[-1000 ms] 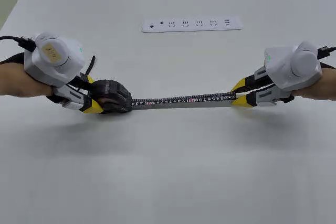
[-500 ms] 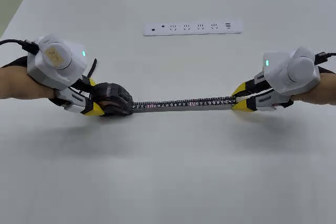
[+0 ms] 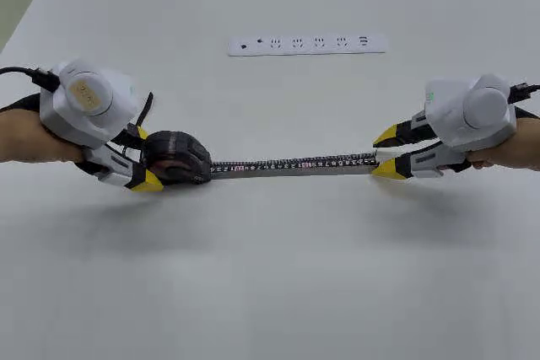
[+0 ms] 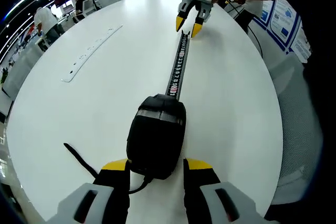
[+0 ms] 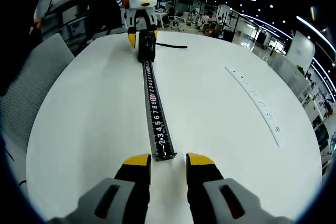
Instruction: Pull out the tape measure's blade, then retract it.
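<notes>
The black tape measure case (image 3: 175,158) (image 4: 157,132) rests on the white table, with my left gripper (image 3: 149,159) (image 4: 156,165) shut on its rear. Its blade (image 3: 291,163) (image 4: 179,61) (image 5: 154,108) lies drawn out flat along the table toward the right. The blade's hooked tip (image 5: 164,155) sits between the yellow fingertips of my right gripper (image 3: 386,153) (image 5: 169,160), which is open with a gap on each side of the tip. The right gripper view has the left gripper (image 5: 143,34) far off, on the case.
A white power strip (image 3: 308,43) (image 4: 89,53) (image 5: 256,103) lies on the table beyond the blade. The tape measure's black wrist strap (image 4: 79,156) (image 5: 171,46) trails beside the case. The table's round edge (image 4: 273,93) and office chairs lie past it.
My right gripper's jaws have opened off the blade's tip. The blade stays drawn out at about the same length, and the left gripper keeps its hold on the case.
</notes>
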